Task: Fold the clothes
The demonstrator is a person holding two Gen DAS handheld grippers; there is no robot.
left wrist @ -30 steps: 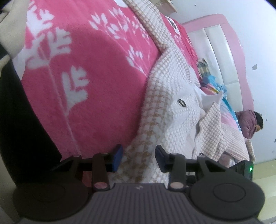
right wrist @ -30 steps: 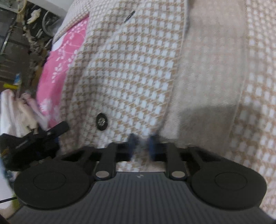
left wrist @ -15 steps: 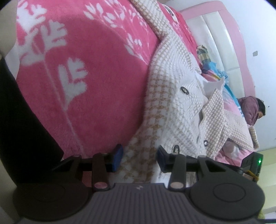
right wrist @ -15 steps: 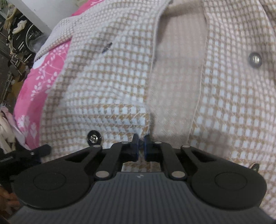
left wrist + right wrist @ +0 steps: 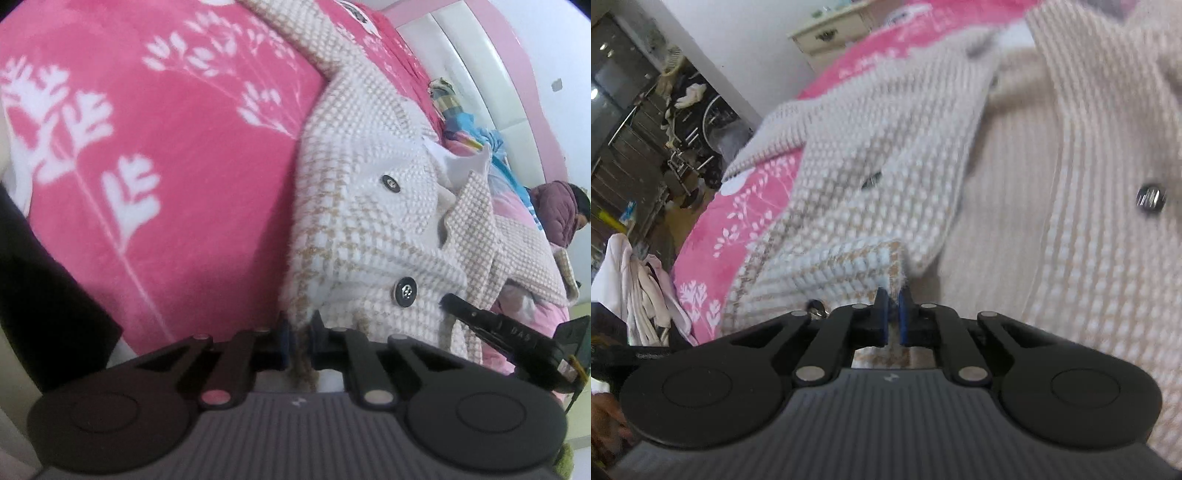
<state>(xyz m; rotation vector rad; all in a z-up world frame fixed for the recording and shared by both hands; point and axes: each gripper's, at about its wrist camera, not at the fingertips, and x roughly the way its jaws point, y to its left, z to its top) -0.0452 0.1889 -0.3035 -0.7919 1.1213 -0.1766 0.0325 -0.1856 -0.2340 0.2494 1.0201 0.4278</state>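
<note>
A beige-and-white houndstooth coat (image 5: 369, 229) with dark buttons (image 5: 405, 291) lies on a pink blanket with white leaf prints (image 5: 166, 147). My left gripper (image 5: 299, 336) is closing on the coat's hem edge, and the fabric is pinched between its pads. In the right wrist view the same coat (image 5: 1052, 221) fills the frame. My right gripper (image 5: 893, 317) is shut on a lifted corner of its front edge. The right gripper's black body (image 5: 498, 332) shows in the left wrist view, at the right of the coat.
A pink and white headboard (image 5: 491, 66) and a heap of coloured clothes (image 5: 469, 129) lie beyond the coat. A maroon garment (image 5: 557, 210) sits at far right. Pale clothes (image 5: 642, 288) hang at left. A cream cabinet (image 5: 831, 33) and a cluttered dark room (image 5: 646, 129) lie behind.
My left gripper's jaws went from wide open to pinched on the coat's hem. Both grippers rose, lifting the coat's edge; the right one stayed shut on the fabric.
</note>
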